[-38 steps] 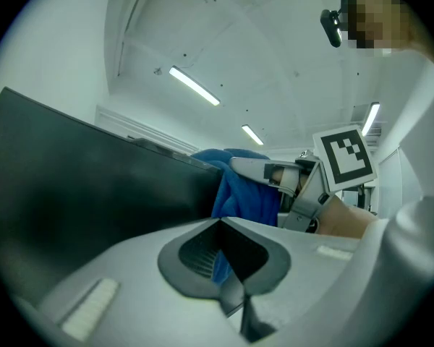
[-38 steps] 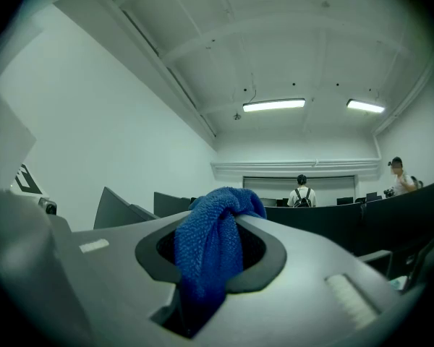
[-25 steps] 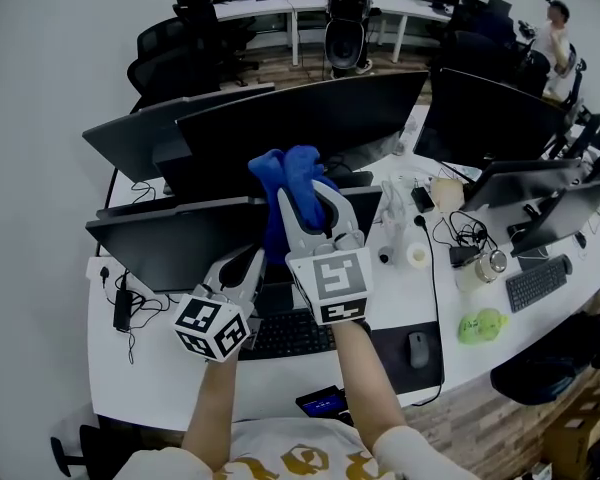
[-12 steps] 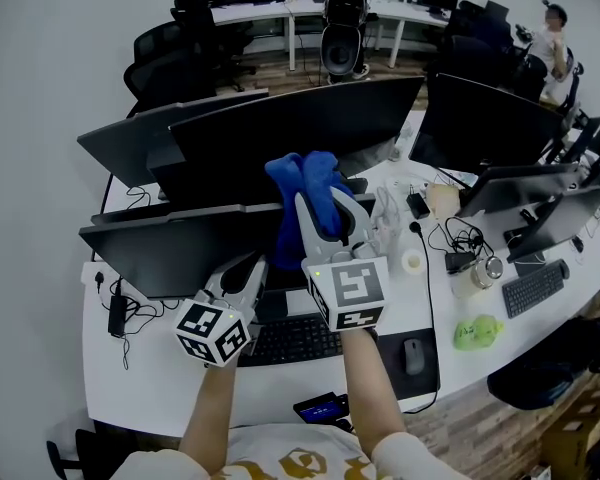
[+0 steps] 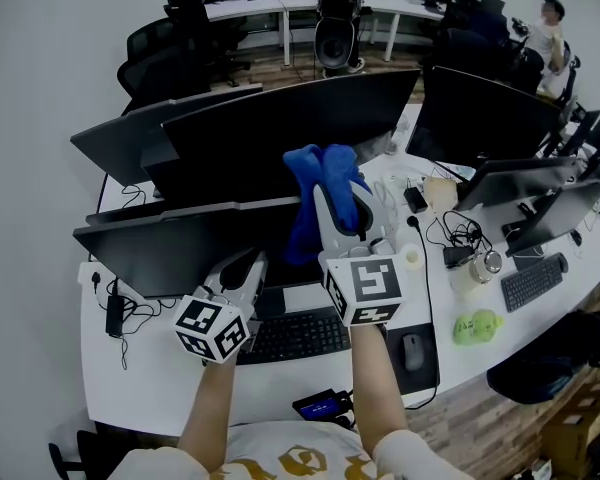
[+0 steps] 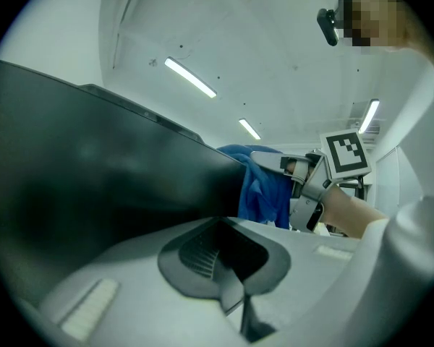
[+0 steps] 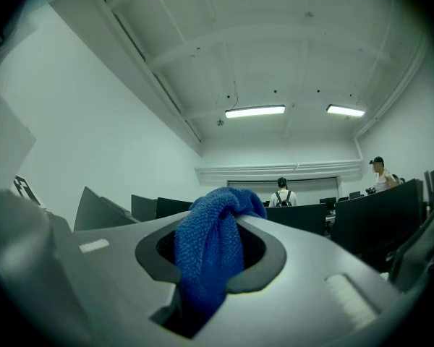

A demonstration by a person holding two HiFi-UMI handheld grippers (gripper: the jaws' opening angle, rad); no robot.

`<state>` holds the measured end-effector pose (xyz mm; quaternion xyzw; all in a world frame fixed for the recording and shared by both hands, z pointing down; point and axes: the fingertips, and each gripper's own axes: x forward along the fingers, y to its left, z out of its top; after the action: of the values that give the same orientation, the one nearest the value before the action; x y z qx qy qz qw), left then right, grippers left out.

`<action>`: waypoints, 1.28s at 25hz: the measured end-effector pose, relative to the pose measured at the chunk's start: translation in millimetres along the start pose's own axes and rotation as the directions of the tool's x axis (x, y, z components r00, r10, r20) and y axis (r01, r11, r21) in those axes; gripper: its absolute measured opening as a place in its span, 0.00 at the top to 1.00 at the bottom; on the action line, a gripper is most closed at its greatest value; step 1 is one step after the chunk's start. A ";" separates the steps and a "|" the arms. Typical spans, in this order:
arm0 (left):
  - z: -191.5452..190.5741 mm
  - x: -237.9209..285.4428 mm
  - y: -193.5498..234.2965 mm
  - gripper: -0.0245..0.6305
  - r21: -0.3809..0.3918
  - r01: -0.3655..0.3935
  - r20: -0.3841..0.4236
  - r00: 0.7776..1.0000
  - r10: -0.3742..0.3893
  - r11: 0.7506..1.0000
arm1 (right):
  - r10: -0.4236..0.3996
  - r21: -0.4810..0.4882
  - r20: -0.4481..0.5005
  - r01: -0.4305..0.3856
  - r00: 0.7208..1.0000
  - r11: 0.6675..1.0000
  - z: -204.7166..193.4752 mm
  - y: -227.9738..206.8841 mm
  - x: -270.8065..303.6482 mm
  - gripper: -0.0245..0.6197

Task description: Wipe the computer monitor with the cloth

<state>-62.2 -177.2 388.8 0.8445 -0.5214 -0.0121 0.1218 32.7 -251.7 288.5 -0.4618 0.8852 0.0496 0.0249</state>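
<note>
The blue cloth (image 5: 318,180) is pinched tight in the right gripper (image 5: 338,196). It is seen at the top edge of the near monitor (image 5: 180,243), which stands on the white tabletop (image 5: 140,368). The left gripper (image 5: 242,268) is closed with nothing in it, low down and close to the dark screen. A keyboard (image 5: 292,336) is seen below.

My right tongs (image 5: 342,194) have carried the blue cloth (image 5: 305,213) rightward along the monitor (image 5: 180,246). My right arm has swung that way with them.
</note>
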 end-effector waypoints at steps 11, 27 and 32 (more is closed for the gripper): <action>-2.4 1.9 -6.6 0.96 0.003 0.008 -0.011 1.000 -0.008 1.000 | -0.066 0.022 -0.005 0.066 0.998 0.998 -2.4 -33.2 -10.7 0.78; -4.3 2.0 -10.5 0.96 0.003 0.019 -0.014 1.000 -0.019 1.000 | -0.136 0.060 -0.016 0.136 0.991 0.989 -6.5 -68.6 -19.8 0.78; -5.1 1.3 -9.8 0.96 0.000 0.020 -0.016 1.000 -0.020 1.000 | -0.146 0.077 -0.017 0.147 0.989 0.986 -6.8 -71.7 -21.1 0.78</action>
<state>-52.3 -173.2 391.8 0.8497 -0.5120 -0.0064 0.1257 103.6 -276.1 292.5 -0.5244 0.8504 0.0107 0.0414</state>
